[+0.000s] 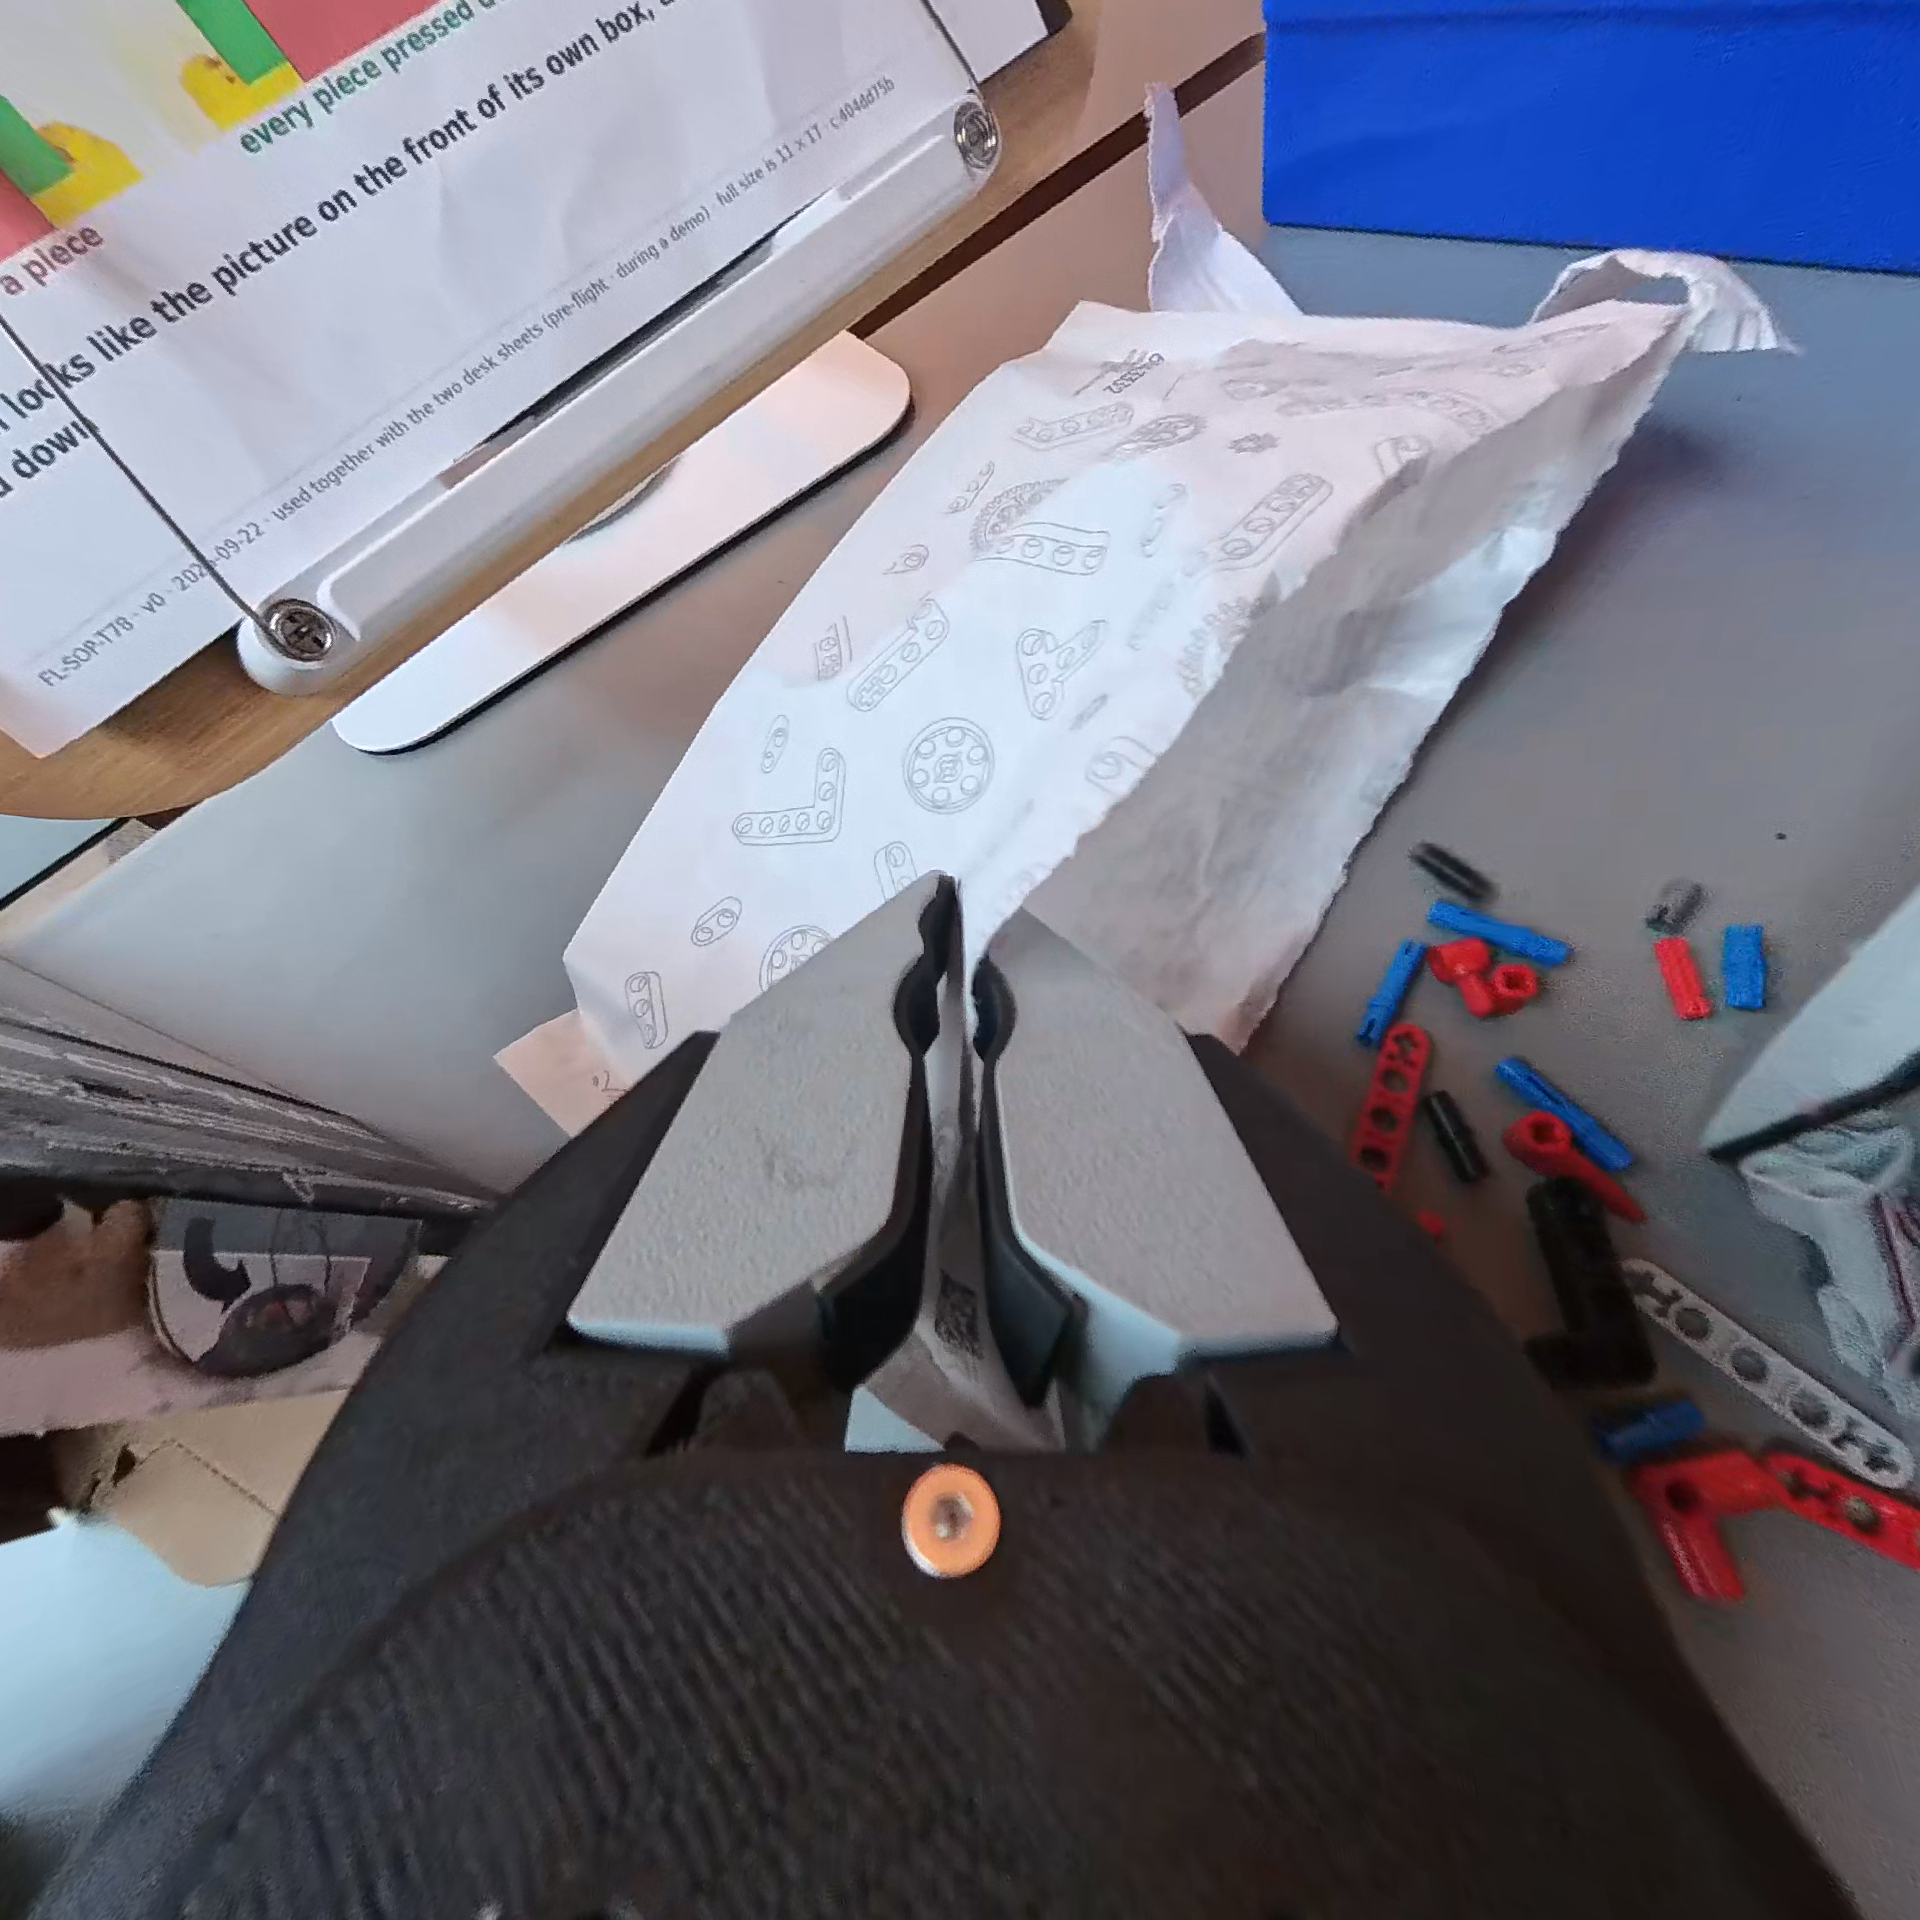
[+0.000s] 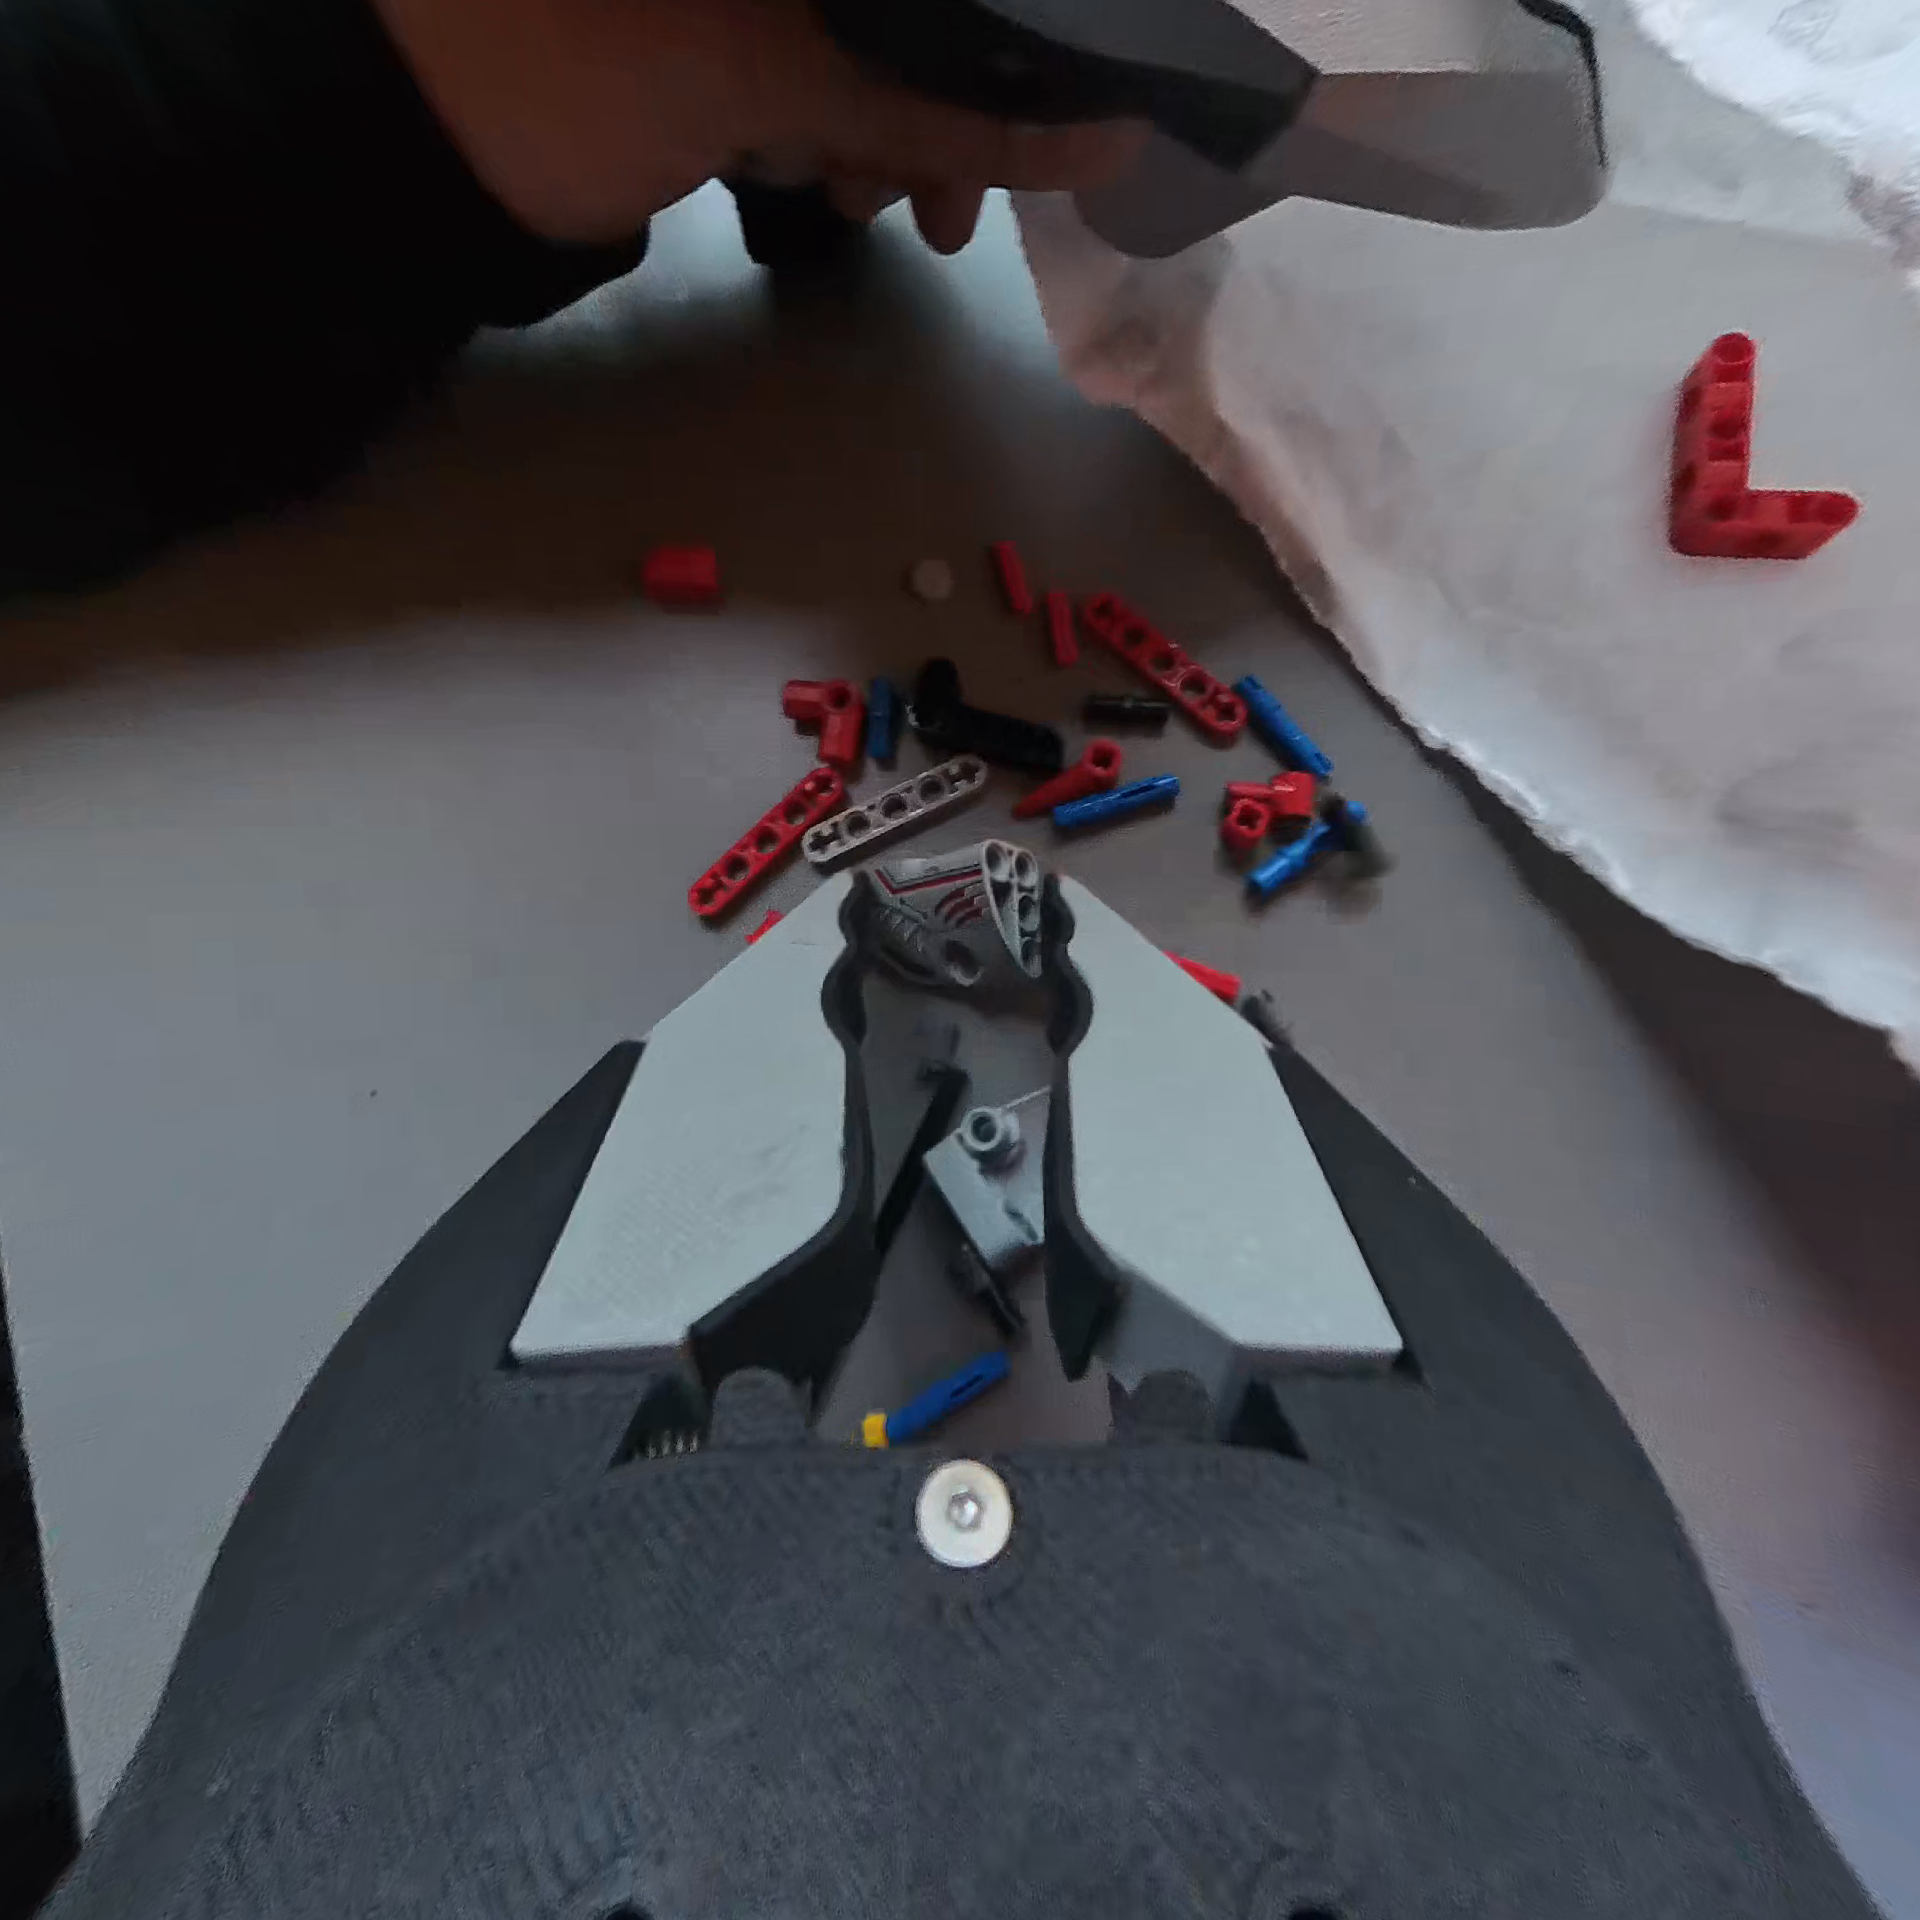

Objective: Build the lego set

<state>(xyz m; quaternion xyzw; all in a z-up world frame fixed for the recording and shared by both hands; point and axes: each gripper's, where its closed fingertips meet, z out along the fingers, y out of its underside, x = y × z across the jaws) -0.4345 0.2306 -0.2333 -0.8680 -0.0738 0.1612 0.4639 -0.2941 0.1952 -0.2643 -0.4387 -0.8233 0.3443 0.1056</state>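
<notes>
My left tongs [image 1: 961, 966] are clamped on the edge of the white paper bag [image 1: 1091, 623], which trails away from them across the grey tabletop [image 1: 312, 935] — its torn mouth lies by the blue bin [image 1: 1590, 114]. My right tongs [image 2: 961, 914] pinch a grey printed panel piece [image 2: 966, 920] above the loose pieces [image 2: 997, 727] — red, blue, black. A red L-beam [image 2: 1735, 468] seems to rest on the bag.
</notes>
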